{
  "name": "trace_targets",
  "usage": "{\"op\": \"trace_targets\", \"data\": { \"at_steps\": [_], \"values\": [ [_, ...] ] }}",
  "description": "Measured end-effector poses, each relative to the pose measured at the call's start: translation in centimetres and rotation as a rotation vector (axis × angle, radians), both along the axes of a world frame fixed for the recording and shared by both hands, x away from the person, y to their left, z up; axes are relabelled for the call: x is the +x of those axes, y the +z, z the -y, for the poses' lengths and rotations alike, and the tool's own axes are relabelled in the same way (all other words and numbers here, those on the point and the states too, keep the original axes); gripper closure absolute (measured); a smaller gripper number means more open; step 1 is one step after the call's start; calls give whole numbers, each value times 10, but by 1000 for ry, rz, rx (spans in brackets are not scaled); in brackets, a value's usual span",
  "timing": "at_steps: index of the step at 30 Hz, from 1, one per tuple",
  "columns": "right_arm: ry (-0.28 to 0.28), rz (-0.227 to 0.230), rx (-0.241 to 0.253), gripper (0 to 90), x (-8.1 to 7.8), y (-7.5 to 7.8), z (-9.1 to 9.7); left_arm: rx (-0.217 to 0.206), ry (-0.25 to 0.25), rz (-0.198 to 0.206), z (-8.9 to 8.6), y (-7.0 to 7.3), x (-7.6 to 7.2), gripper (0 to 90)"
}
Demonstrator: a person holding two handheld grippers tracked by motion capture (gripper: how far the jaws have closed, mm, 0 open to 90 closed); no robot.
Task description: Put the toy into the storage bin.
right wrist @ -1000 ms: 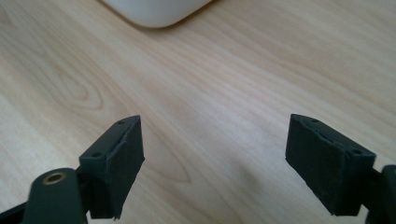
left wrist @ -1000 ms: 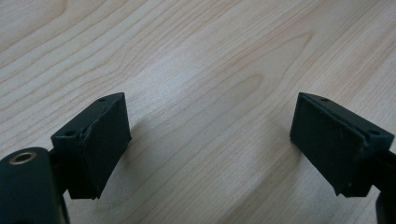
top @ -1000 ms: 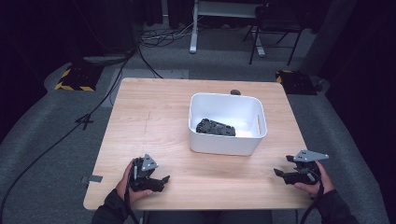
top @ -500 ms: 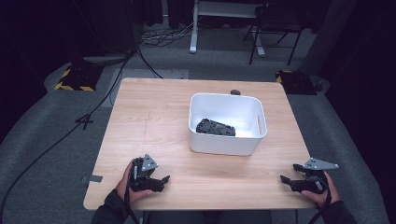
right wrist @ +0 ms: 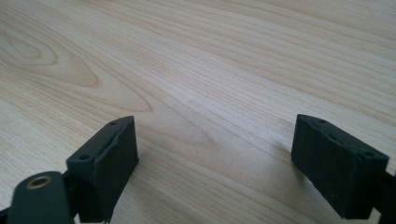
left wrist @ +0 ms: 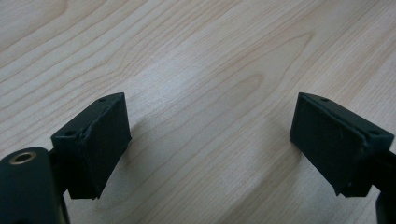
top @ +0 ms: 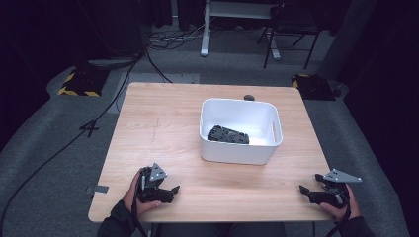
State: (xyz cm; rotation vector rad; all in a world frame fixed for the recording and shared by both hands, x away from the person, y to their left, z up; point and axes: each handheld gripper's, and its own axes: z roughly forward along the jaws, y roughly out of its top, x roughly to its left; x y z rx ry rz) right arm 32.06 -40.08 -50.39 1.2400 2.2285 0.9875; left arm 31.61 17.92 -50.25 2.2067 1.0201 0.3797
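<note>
High view: a wooden table (top: 163, 123) carries a white bin (top: 240, 148) right of its middle, toward the far side. Inside the bin lies a flat black part (top: 228, 134) on the bottom, near the left wall. The left gripper (top: 168, 191) rests in a hand (top: 136, 195) at the near left corner of the table, well apart from the bin, its jaws pointing to the right. The right gripper (top: 305, 190) sits in the other hand (top: 338, 207) at the near right edge, jaws pointing left toward the table's middle.

Left gripper view shows the left gripper (left wrist: 210, 140) with its jaws spread wide over bare wood, nothing between them. Right gripper view shows the right gripper (right wrist: 215, 154) likewise spread with only wood grain in the gap; its jaws have just been opening.
</note>
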Motion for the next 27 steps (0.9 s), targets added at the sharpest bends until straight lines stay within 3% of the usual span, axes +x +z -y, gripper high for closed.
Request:
{"op": "trace_targets", "data": {
  "at_steps": [27],
  "values": [
    [-23,-5,-2,152,1,0,0,-10,-12,-11,0,-1,1,123]
  ]
}}
